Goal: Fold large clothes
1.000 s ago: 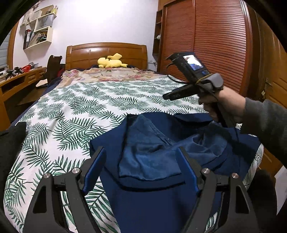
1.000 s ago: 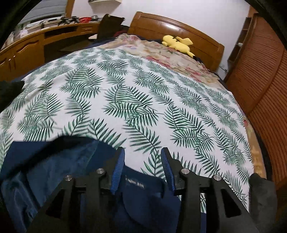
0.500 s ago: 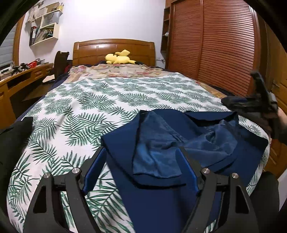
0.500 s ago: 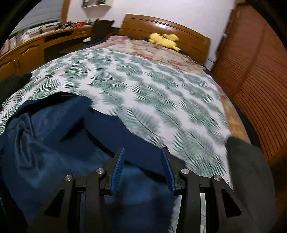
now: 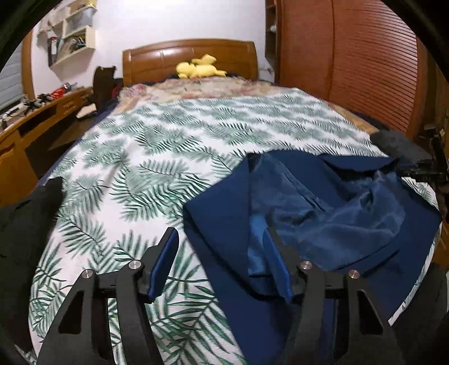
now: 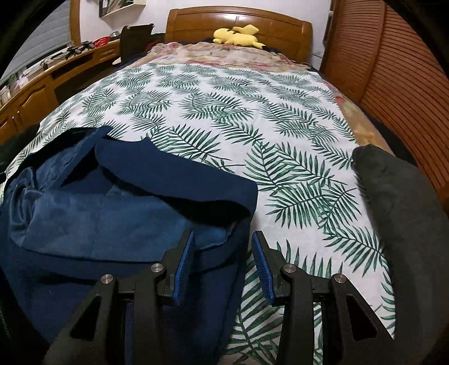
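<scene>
Straight ahead beyond the jaws stands a bed (image 5: 174, 132) with a leaf-print cover and a wooden headboard (image 5: 157, 60). To the right of the jaws is a slatted wooden wardrobe (image 5: 364, 61). To the left are a wooden desk (image 6: 42, 92), white wall shelves (image 5: 70, 42) and a white wall (image 5: 179, 22).

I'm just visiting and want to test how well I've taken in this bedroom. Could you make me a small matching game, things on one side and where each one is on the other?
Things:
1. yellow plush toy
2. navy jacket
3. leaf-print cover
4. wall shelf

Places:
A. spread over most of the bed
B. on the white wall above the desk
C. by the wooden headboard
D. lying open, lining up, at the near end of the bed

Pairs: 1-C, 2-D, 3-A, 4-B
</scene>
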{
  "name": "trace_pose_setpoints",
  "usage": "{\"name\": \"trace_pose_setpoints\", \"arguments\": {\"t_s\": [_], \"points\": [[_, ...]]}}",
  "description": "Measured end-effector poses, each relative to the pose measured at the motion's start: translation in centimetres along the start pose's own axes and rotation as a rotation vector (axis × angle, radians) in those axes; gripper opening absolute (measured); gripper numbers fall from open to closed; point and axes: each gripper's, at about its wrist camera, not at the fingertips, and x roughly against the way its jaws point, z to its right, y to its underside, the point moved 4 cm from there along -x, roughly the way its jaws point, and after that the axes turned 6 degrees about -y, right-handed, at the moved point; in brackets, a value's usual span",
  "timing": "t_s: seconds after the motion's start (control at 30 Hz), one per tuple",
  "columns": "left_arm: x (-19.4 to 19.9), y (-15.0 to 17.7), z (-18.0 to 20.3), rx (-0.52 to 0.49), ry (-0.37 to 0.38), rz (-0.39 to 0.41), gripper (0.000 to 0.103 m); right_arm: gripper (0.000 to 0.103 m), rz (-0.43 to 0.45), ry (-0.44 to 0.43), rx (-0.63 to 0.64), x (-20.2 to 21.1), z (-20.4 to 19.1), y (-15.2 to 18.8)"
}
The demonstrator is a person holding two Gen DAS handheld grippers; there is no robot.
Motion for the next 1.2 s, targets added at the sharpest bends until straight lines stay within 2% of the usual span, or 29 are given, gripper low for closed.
{"name": "trace_pose_setpoints", "arguments": {"t_s": [0.07,0.13,0.17,0.2,0.23,0.27,0.3,0.4,0.53,0.63,0.77,0.93,1.07,1.13,1.17,1.2], "points": [[-0.8,0.0,0.6,-0.008,0.024,-0.025,0.063,0.041,0.001,-0.001,0.01,-0.2,0.3,-0.1],[-1.7,0.0,1.1,-0.027,0.02,-0.056,0.056,0.02,-0.002,-0.017,0.012,-0.8,0.2,-0.2],[-2.3,-0.1,1.5,-0.047,0.014,-0.076,0.052,0.014,0.001,-0.018,0.017,-1.0,0.3,-0.3],[-2.8,-0.1,1.8,-0.065,0.012,-0.092,0.045,0.004,0.008,-0.017,0.023,-0.9,0.3,-0.3],[-3.2,-0.1,2.0,-0.08,0.003,-0.105,0.04,0.004,0.018,-0.022,0.031,-0.9,0.4,-0.5],[-3.6,-0.2,2.0,-0.094,-0.017,-0.115,0.02,0.003,0.032,-0.021,0.039,-0.9,0.3,-0.7],[-4.0,-0.3,2.0,-0.104,-0.04,-0.125,0.007,0.002,0.046,-0.014,0.044,-0.8,0.4,-0.9],[-4.4,-0.8,2.1,-0.134,-0.053,-0.133,0.003,0.002,0.077,-0.019,0.063,-0.8,0.4,-1.7],[-3.8,-3.1,1.5,-0.132,-0.093,-0.095,0.003,0.002,0.128,-0.014,0.066,-0.9,0.8,-2.8],[-3.7,-5.9,0.5,-0.104,-0.122,-0.058,0.003,0.002,0.16,-0.002,0.045,-1.5,1.7,-4.5],[-5.1,-9.0,-0.7,-0.086,-0.151,-0.046,0.003,0.002,0.176,0.025,0.019,-3.0,2.7,-7.0],[-8.6,-11.2,-2.0,-0.059,-0.154,-0.098,0.003,0.002,0.159,0.067,-0.039,-5.4,4.0,-9.1],[-10.9,-11.8,-2.4,0.001,-0.079,-0.154,0.004,0.005,0.109,0.094,-0.117,-7.9,4.6,-9.8],[-10.8,-11.9,-2.1,-0.003,-0.062,-0.142,0.01,0.018,0.104,0.116,-0.153,-8.5,5.1,-10.3],[-10.7,-11.9,-2.0,-0.009,-0.065,-0.13,0.021,0.022,0.105,0.12,-0.168,-8.7,5.4,-10.4],[-10.3,-12.0,-1.8,-0.014,-0.062,-0.11,0.035,0.032,0.106,0.108,-0.181,-8.9,5.8,-10.5]]}}
